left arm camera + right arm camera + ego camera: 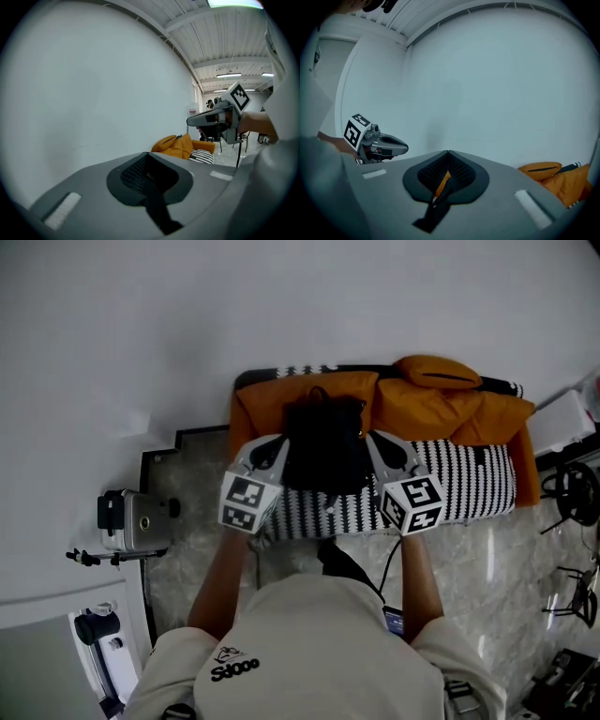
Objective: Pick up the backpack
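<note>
1. Black backpack [323,442] hangs between both grippers, above the orange sofa [422,404] and striped cushion [469,479]; whether it touches the sofa cannot be told.
2. Left gripper [146,157]: jaws pinched together on the black left strap [158,208].
3. Right gripper [449,154]: jaws clamped on the right strap [436,206], which is dark with an orange edge.
4. White wall [187,324] behind the sofa.

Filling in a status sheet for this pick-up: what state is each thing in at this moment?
backpack, hanging between the two claws by its straps
left claw, shut on the left strap
right claw, shut on the right strap
sofa, orange cushions slumped along the back
striped cover, spread over the sofa seat
</note>
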Demonstrator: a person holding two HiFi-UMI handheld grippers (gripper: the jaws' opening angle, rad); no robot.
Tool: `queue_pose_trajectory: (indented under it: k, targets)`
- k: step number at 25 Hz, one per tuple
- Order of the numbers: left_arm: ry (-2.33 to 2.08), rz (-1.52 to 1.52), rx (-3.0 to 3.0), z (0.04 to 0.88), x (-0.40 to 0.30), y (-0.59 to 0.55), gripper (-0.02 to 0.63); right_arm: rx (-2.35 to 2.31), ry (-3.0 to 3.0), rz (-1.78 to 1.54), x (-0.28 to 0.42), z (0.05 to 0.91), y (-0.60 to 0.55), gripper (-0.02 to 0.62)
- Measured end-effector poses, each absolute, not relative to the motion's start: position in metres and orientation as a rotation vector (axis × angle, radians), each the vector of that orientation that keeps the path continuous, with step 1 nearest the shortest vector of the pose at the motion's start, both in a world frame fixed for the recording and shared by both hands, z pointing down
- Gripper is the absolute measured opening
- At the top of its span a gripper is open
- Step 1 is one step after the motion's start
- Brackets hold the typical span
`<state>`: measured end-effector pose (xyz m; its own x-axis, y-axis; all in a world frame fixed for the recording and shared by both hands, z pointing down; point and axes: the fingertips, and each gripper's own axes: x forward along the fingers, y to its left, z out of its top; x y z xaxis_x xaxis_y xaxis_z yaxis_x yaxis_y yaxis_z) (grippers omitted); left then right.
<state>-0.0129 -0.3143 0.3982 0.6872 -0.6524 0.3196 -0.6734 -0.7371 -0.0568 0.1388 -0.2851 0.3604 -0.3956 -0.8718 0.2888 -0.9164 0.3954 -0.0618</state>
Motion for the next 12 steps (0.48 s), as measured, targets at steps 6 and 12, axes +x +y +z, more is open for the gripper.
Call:
queue_pose_trajectory:
  k: [6, 12]
  targets:
    - [-1.133, 0.562, 2.746, 0.424, -0.003, -0.350, 0.011, 1.524, -2.435, 0.390, 0.152, 0.388, -0.322, 0.028]
    - [-1.172, 0.604, 2.647, 0.456, 0.003, -0.382, 0.018, 1.445, -2.443, 0.490, 0.160, 0.422, -0.355, 0.077]
